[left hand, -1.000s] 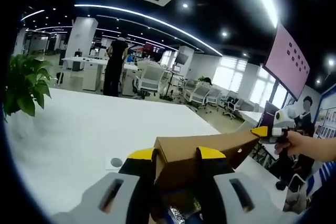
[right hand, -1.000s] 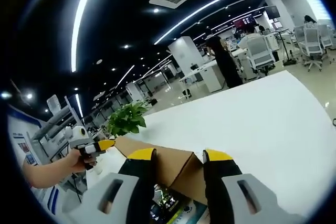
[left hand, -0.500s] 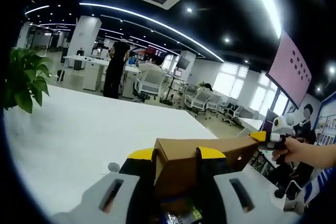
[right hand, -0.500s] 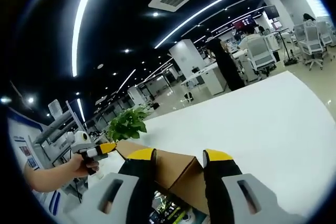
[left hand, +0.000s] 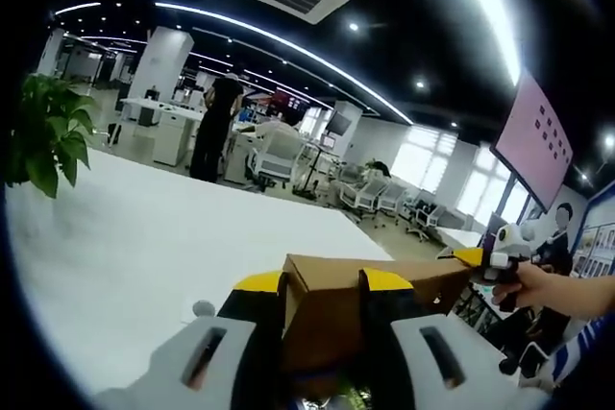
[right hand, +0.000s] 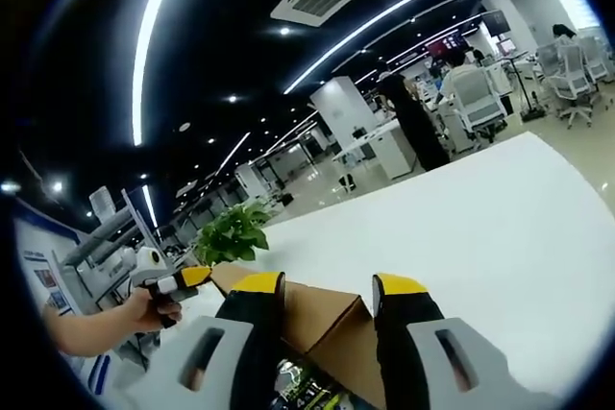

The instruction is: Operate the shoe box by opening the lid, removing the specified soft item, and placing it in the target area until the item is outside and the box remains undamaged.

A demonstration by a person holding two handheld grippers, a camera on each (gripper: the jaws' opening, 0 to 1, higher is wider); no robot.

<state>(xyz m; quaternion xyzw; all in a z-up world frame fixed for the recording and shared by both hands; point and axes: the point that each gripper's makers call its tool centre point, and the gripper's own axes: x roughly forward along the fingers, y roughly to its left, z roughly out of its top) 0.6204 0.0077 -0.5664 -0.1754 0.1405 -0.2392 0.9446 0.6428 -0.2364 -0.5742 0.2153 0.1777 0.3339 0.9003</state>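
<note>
The shoe box lid (left hand: 370,287), brown cardboard, is raised above the white desk (left hand: 144,247), and I hold it at both ends. My left tongs (left hand: 322,282) are clamped on one end of the lid; my right tongs (right hand: 330,284) are clamped on the opposite end (right hand: 322,314). Printed contents show below the lid in the right gripper view, too hidden to identify. A potted plant (right hand: 231,233) stands at the far desk edge. Office chairs (left hand: 274,151) stand beyond.
</note>
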